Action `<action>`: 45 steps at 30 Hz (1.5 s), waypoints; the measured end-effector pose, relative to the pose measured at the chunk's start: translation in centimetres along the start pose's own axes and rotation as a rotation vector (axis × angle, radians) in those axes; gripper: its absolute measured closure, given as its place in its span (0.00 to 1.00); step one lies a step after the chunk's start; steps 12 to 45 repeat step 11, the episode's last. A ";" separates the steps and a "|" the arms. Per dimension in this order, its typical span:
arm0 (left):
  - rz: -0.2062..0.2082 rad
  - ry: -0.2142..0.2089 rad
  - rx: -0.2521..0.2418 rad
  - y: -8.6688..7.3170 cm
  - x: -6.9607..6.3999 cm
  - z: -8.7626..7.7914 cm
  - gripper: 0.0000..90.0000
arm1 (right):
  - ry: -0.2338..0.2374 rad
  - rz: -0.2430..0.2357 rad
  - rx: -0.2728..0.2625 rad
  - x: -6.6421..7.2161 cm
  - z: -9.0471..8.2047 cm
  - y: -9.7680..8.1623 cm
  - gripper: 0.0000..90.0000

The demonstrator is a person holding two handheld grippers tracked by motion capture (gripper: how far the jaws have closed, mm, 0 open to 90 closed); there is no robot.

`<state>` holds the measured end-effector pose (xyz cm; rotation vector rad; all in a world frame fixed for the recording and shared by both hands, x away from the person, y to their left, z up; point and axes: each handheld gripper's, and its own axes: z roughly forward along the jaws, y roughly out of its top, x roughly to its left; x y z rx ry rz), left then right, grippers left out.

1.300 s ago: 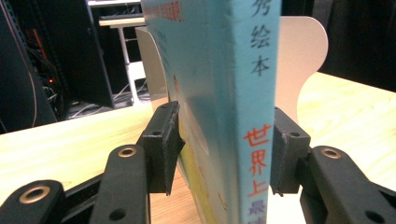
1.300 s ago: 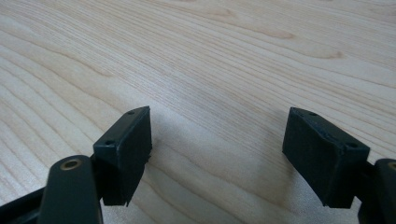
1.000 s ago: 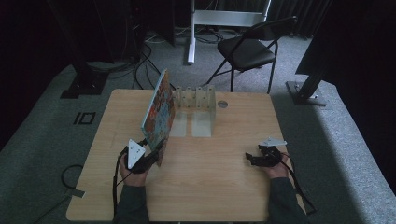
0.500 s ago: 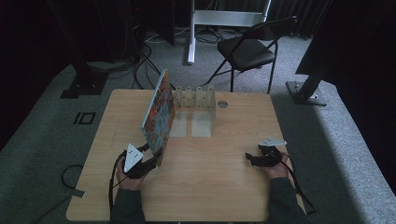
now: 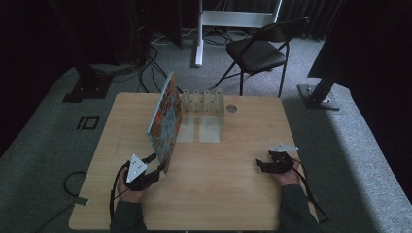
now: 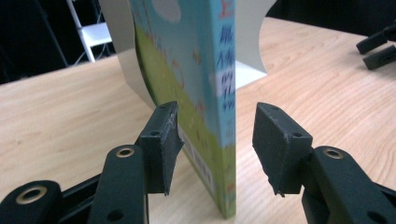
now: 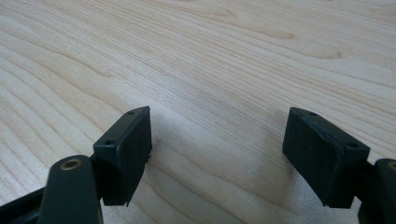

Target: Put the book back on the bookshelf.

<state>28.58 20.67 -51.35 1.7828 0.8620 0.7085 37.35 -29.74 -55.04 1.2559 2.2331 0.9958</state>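
The wooden table (image 5: 233,204) carries a picture book (image 5: 164,116) standing on its bottom edge at about 11 o'clock from the table centre. Its far end is at the clear divider rack (image 5: 204,104) at 12 o'clock and its near corner points toward 7 o'clock. The book has not shifted over the last second. The left gripper (image 5: 156,164), at 8 o'clock, has drawn slightly back toward the person and sunk lower, and it now straddles the book's near lower corner. In the left gripper view its pads (image 6: 163,140) stand apart, one on each side of the book, with a clear gap on the spine side. On the cover side contact cannot be confirmed, as the pad overlaps the cover in that view. The book is therefore bracketed but not clamped, and closing the jaws is probably the next step before any lift. The right gripper (image 5: 261,165) rests idle at 4 o'clock, unchanged, jaws wide apart over bare wood
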 end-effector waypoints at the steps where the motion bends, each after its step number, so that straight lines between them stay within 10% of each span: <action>1: -0.001 0.000 0.006 -0.2 0.1 -0.1 0.57 | 0.000 0.000 0.000 0.0 0.0 0.0 0.26; 45: -0.013 -0.006 0.058 -1.3 0.8 -0.5 0.57 | 0.000 0.002 0.000 0.0 0.0 0.0 0.26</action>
